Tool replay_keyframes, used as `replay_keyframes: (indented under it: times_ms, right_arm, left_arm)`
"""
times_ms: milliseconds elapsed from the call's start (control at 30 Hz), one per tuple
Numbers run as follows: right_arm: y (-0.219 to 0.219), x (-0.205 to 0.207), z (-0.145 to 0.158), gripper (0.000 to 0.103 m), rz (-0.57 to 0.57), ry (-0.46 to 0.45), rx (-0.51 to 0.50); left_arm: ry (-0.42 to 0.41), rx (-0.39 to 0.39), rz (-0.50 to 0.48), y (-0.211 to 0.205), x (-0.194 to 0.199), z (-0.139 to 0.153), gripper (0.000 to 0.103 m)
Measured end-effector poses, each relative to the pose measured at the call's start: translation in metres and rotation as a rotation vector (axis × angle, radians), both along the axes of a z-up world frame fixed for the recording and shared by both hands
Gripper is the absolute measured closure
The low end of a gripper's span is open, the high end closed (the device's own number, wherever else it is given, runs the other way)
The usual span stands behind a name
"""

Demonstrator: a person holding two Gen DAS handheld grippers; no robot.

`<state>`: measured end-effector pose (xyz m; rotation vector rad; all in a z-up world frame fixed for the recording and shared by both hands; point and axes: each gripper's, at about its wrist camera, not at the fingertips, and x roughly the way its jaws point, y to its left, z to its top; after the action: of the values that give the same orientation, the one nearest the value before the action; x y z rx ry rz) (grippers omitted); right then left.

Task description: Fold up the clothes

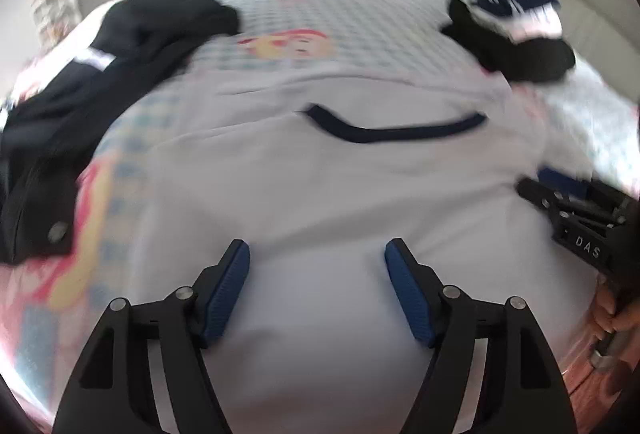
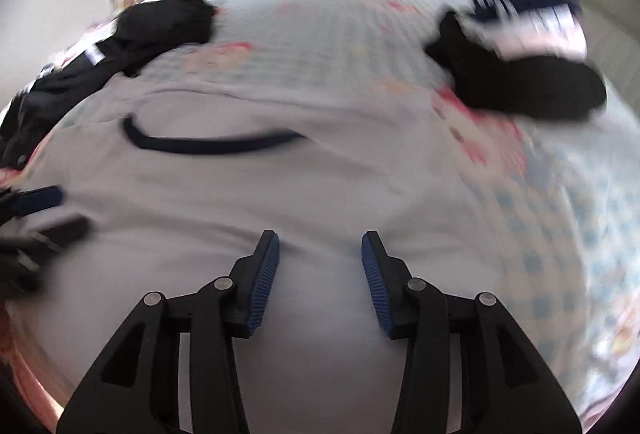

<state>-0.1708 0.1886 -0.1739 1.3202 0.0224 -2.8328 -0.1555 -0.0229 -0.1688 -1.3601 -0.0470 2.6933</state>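
Dark clothes [image 1: 120, 46] beside (seemingly) white shirt [image 1: 320, 186]

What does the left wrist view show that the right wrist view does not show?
Only the left wrist view shows a hand gripping the right tool's handle. Only the right wrist view shows the checked bedsheet stretching right of the shirt. Both show the white shirt with its dark collar, black clothes at left, a folded pile at right, and open tongs.

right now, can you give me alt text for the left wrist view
The open left tongs hover over a white shirt with a dark collar, spread on a patterned bed. Dark clothes lie at left, a folded pile at right, and the right tongs at the right edge.
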Motion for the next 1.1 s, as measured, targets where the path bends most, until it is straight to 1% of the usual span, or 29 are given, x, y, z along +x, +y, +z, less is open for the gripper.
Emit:
replay_keyframes:
  times_ms: [67, 100, 133, 167, 200, 233, 300, 400, 433, 533, 633, 667, 733, 767, 800, 833, 867, 900, 1000, 1100]
  right_arm:
    - [0.022, 0.002, 0.002, 0.062, -0.063, 0.005, -0.001]
    - [0.033, 0.002, 0.004, 0.066, -0.090, 0.002, -0.019]
    - [0.043, 0.004, 0.007, 0.067, -0.117, 0.001, -0.037]
    - [0.049, 0.007, 0.012, 0.065, -0.146, 0.005, -0.047]
    - [0.052, 0.011, 0.017, 0.063, -0.176, 0.017, -0.041]
    - [0.051, 0.013, 0.022, 0.062, -0.176, 0.028, -0.047]
    - [0.040, 0.021, 0.032, 0.061, -0.130, 0.053, -0.097]
    - [0.013, 0.028, 0.033, 0.059, -0.057, 0.028, -0.137]
    - [0.004, 0.030, 0.033, 0.059, -0.039, 0.019, -0.151]
    - [-0.018, 0.037, 0.022, 0.059, -0.029, -0.008, -0.188]
    - [-0.029, 0.041, 0.005, 0.061, 0.010, -0.020, -0.069]
    - [-0.028, 0.043, 0.002, 0.061, 0.019, -0.013, -0.032]
    - [-0.016, 0.047, 0.002, 0.061, -0.008, -0.011, 0.009]
    - [-0.003, 0.048, 0.003, 0.061, -0.033, -0.016, -0.021]
    - [0.008, 0.048, 0.004, 0.063, -0.058, -0.020, -0.046]
    - [0.017, 0.050, 0.006, 0.065, -0.086, -0.020, -0.056]
    - [0.026, 0.053, 0.009, 0.071, -0.115, -0.021, -0.062]
    - [0.033, 0.057, 0.013, 0.071, -0.142, -0.017, -0.062]
    - [0.045, 0.074, 0.026, 0.065, -0.182, 0.028, -0.080]
    - [0.037, 0.091, 0.033, 0.064, -0.135, 0.060, -0.090]
  left_arm:
    - [0.006, -0.017, 0.069, -0.023, 0.001, 0.006, 0.030]
    - [0.009, 0.011, 0.100, -0.034, 0.001, 0.010, 0.030]
    - [0.014, 0.047, 0.129, -0.045, 0.003, 0.013, 0.031]
    - [0.018, 0.083, 0.159, -0.056, 0.004, 0.017, 0.033]
    - [0.024, 0.125, 0.162, -0.061, 0.006, 0.019, 0.033]
    - [0.025, 0.129, 0.154, -0.058, 0.008, 0.019, 0.033]
    - [0.022, 0.117, 0.135, -0.050, 0.012, 0.017, 0.033]
    - [0.018, 0.099, 0.106, -0.038, 0.019, 0.015, 0.033]
    - [0.017, 0.093, 0.096, -0.034, 0.021, 0.014, 0.033]
    - [0.013, 0.075, 0.067, -0.021, 0.027, 0.012, 0.033]
    - [0.009, 0.058, 0.038, -0.009, 0.034, 0.010, 0.030]
    - [0.008, 0.052, 0.028, -0.005, 0.036, 0.009, 0.030]
    - [0.002, 0.098, 0.065, -0.020, 0.039, 0.011, 0.030]
    - [0.001, 0.128, 0.084, -0.030, 0.039, 0.011, 0.030]
    - [0.009, 0.133, 0.099, -0.033, 0.041, 0.013, 0.030]
    - [0.020, 0.132, 0.113, -0.036, 0.043, 0.015, 0.030]
    - [0.030, 0.130, 0.127, -0.039, 0.045, 0.017, 0.030]
    - [0.045, 0.145, 0.130, -0.038, 0.049, 0.020, 0.030]
    - [0.094, 0.200, 0.128, -0.035, 0.063, 0.029, 0.030]
    - [0.077, 0.157, 0.117, -0.028, 0.067, 0.025, 0.030]
